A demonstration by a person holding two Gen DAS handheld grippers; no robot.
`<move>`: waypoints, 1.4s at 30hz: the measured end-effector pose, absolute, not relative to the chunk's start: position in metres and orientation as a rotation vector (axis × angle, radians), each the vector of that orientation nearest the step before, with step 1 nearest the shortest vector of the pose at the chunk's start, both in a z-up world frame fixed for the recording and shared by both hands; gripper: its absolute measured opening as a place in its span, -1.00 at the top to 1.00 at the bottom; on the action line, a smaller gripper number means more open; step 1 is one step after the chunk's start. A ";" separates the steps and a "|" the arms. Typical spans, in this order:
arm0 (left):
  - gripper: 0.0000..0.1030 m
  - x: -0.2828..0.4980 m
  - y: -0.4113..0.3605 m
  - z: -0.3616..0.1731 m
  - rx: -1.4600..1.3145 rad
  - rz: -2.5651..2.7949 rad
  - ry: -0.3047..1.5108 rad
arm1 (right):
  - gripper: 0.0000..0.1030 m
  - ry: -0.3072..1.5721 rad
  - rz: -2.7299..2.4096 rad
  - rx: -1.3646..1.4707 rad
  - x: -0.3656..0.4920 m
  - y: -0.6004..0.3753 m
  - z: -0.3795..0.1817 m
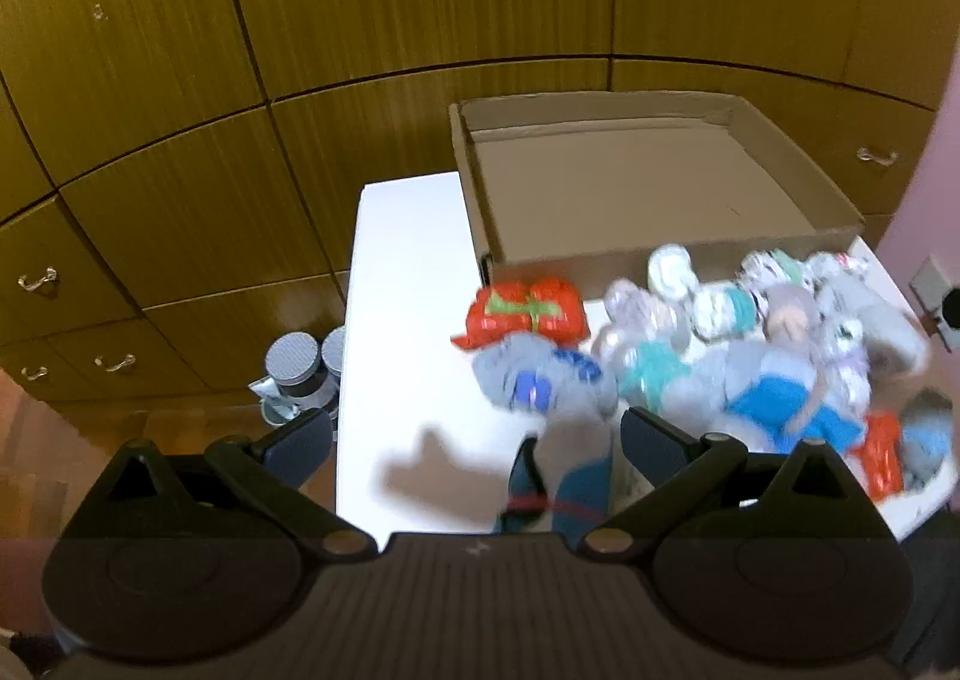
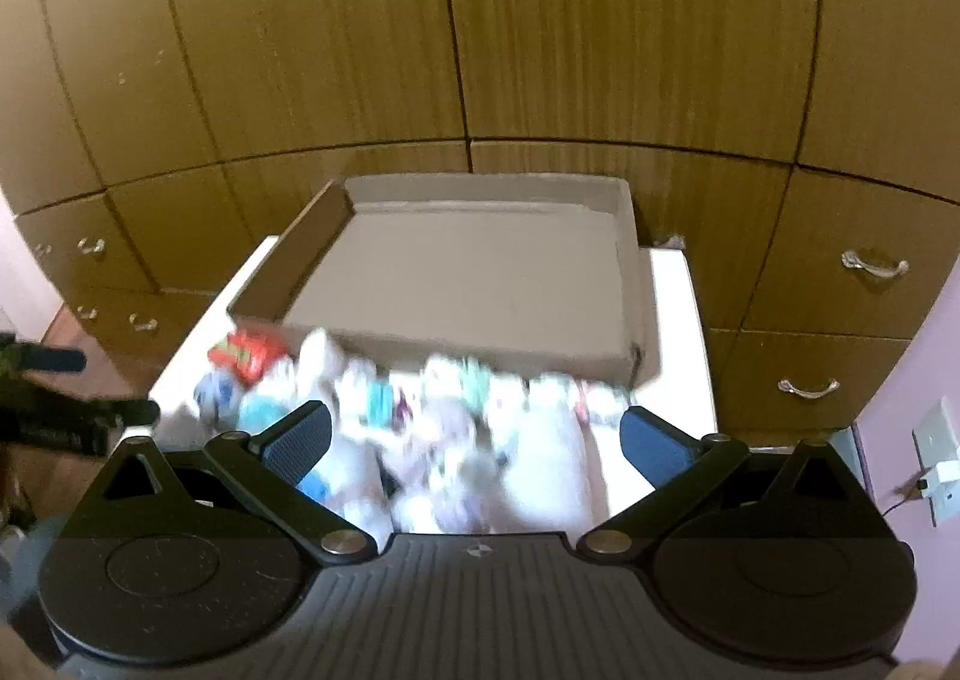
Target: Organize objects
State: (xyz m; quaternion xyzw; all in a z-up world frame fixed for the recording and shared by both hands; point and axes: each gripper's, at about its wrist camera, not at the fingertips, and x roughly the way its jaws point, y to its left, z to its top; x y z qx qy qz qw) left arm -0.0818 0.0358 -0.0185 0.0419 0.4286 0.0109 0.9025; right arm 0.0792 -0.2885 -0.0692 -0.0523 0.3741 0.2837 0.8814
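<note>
Wooden cabinets (image 1: 180,200) back a white tabletop (image 1: 408,290) bearing a cardboard box (image 1: 630,182). Blurred rolled socks (image 1: 720,332) pile at the left gripper's (image 1: 474,440) one o'clock, and directly beneath the right gripper (image 2: 474,437) at twelve. Both grippers are spread apart, holding nothing.

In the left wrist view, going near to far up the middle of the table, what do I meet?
Left gripper with open jaws → grey and blue sock → red packet → cardboard box, with nothing visible inside → wooden cabinets.
</note>
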 end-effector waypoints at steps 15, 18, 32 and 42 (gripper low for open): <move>-0.83 -0.093 0.048 -0.064 0.137 -0.098 0.924 | -0.99 0.682 0.759 -0.228 0.038 -0.334 -0.139; -0.82 -0.090 0.051 -0.067 0.148 -0.102 0.942 | -0.98 0.671 0.779 -0.275 0.039 -0.330 -0.149; 0.21 -0.083 0.041 -0.076 0.138 -0.195 0.944 | -0.18 0.672 0.884 -0.242 0.046 -0.334 -0.164; 0.23 -0.091 0.039 -0.058 0.146 -0.211 0.891 | -0.15 0.665 0.875 -0.211 0.047 -0.346 -0.153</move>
